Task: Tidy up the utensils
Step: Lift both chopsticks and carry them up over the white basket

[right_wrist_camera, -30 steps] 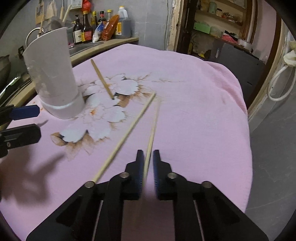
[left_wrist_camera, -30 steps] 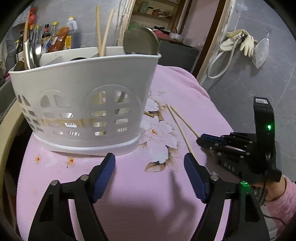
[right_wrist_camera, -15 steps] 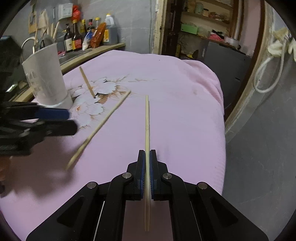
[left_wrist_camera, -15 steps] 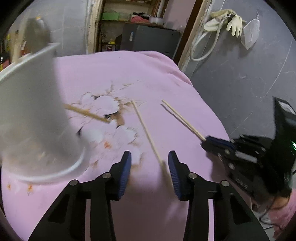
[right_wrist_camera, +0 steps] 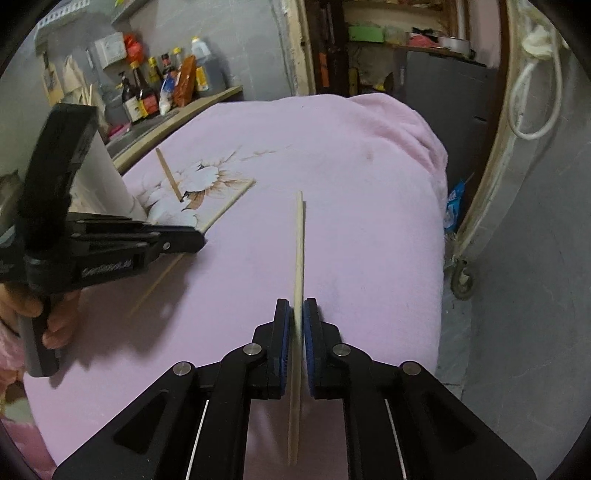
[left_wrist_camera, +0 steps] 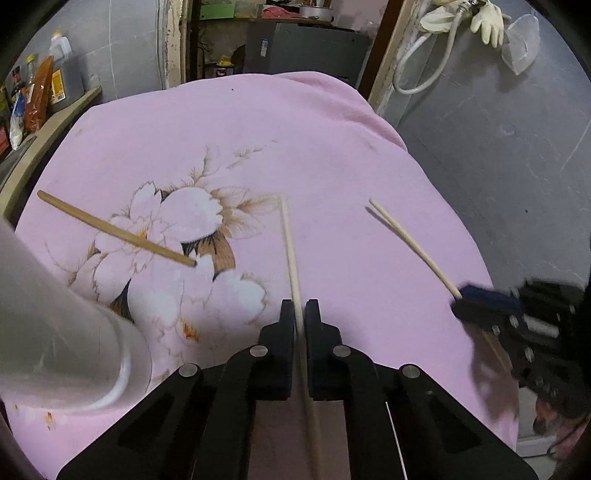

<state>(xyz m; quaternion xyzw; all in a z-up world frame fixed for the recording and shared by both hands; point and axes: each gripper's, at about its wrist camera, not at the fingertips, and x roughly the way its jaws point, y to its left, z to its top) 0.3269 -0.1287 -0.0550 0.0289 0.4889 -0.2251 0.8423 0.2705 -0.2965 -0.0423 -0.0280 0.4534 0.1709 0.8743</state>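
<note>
My left gripper (left_wrist_camera: 300, 314) is closing its jaws on a pale chopstick (left_wrist_camera: 290, 243) that lies on the pink flowered cloth (left_wrist_camera: 332, 155); the pads pinch it. From the right wrist view the left gripper (right_wrist_camera: 199, 240) sits low at the left over that chopstick (right_wrist_camera: 231, 203). My right gripper (right_wrist_camera: 298, 314) grips a second pale chopstick (right_wrist_camera: 298, 240) lifted off the cloth, its jaws easing open a little around it. It shows at the right edge as the right gripper (left_wrist_camera: 458, 299) with its chopstick (left_wrist_camera: 413, 247). A darker chopstick (left_wrist_camera: 118, 232) lies beside the white utensil holder (left_wrist_camera: 55, 332).
Sauce bottles (right_wrist_camera: 155, 96) stand on a ledge behind the table at the left. The cloth's right edge (right_wrist_camera: 439, 258) drops to a grey floor. Gloves and a hose (left_wrist_camera: 461, 18) hang on the wall. A hand (right_wrist_camera: 55, 317) holds the left tool.
My left gripper swung right, away from the holder, and its wide-open jaws closed on the chopstick on the cloth. My right gripper lifted its chopstick and turned it straight.
</note>
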